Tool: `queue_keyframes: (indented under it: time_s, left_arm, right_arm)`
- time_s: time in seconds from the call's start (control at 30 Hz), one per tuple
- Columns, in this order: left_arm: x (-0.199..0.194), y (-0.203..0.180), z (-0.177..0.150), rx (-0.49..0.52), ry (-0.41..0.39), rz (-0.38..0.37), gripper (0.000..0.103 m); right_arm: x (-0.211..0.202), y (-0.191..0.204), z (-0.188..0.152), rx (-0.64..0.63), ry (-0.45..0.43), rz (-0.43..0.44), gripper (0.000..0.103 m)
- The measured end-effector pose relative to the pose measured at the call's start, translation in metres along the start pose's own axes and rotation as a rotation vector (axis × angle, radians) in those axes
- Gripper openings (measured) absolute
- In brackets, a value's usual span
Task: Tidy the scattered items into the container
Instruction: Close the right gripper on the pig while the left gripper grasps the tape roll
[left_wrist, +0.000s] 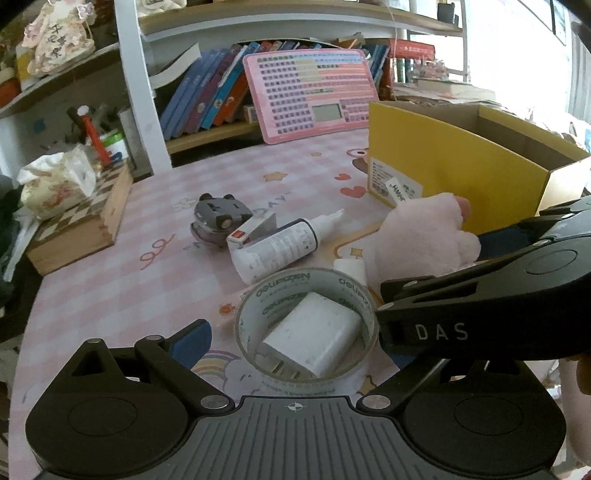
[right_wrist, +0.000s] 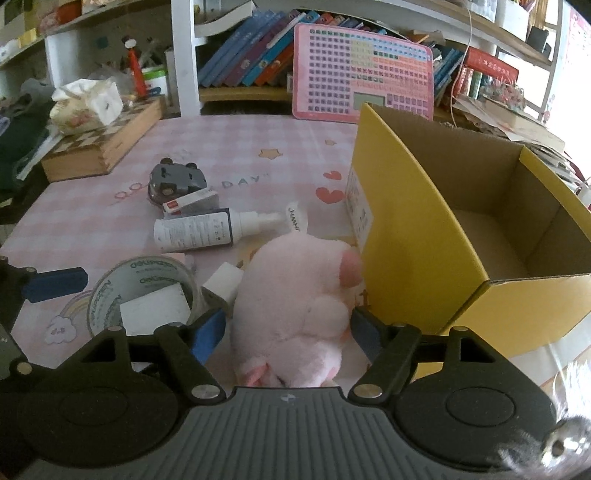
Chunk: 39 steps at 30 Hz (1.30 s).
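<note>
Right tool (right_wrist: 287, 334) spread, pads either side of pink plush toy (right_wrist: 295, 295) on worktop (right_wrist: 258, 140) against yellow cardboard box (right_wrist: 406, 236), no squeeze visible. Plush: light, soft, squashy, so pinch mid-body. Left tool (left_wrist: 295, 332) released over glossy tape roll (left_wrist: 306, 325) ringing hard white charger (left_wrist: 314, 343). Beyond: slick plastic spray bottle (right_wrist: 199, 230)

The tape roll (left_wrist: 306, 325) near the middle is showing "deli" printed repeatedly along its inner wall. The right tool (left_wrist: 443, 332) is bearing the letters "DAS". The tabletop (right_wrist: 243, 181) cloth is reading "DAY".
</note>
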<state>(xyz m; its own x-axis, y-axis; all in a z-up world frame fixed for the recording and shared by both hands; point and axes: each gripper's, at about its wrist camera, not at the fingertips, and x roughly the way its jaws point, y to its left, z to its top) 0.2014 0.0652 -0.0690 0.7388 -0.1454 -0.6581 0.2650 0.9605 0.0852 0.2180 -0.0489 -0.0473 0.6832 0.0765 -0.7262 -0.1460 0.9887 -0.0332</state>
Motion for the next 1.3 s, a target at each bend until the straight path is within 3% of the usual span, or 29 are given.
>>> queue_keyframes:
  time_s: [0.4, 0.53, 0.7, 0.83, 1.3]
  left_arm:
    - [0.012, 0.003, 0.000, 0.014, -0.002, -0.057, 0.098]
    - [0.017, 0.005, 0.000, 0.010, 0.018, -0.070, 0.089]
    - [0.020, 0.006, -0.002, -0.007, 0.034, -0.089, 0.084]
    - [0.012, 0.005, 0.002, -0.001, 0.005, -0.092, 0.084]
    - [-0.024, 0.004, 0.013, 0.014, -0.063, -0.079, 0.084]
  right_arm:
    - [0.014, 0.001, 0.001, 0.032, 0.044, -0.037, 0.076]
    - [0.016, 0.001, 0.002, 0.031, 0.054, -0.043, 0.075]
    - [0.015, 0.001, 0.003, 0.004, 0.065, -0.038, 0.065]
    - [0.008, -0.001, 0.004, 0.001, 0.040, -0.008, 0.059]
    - [-0.031, -0.002, 0.008, -0.020, -0.086, 0.043, 0.058]
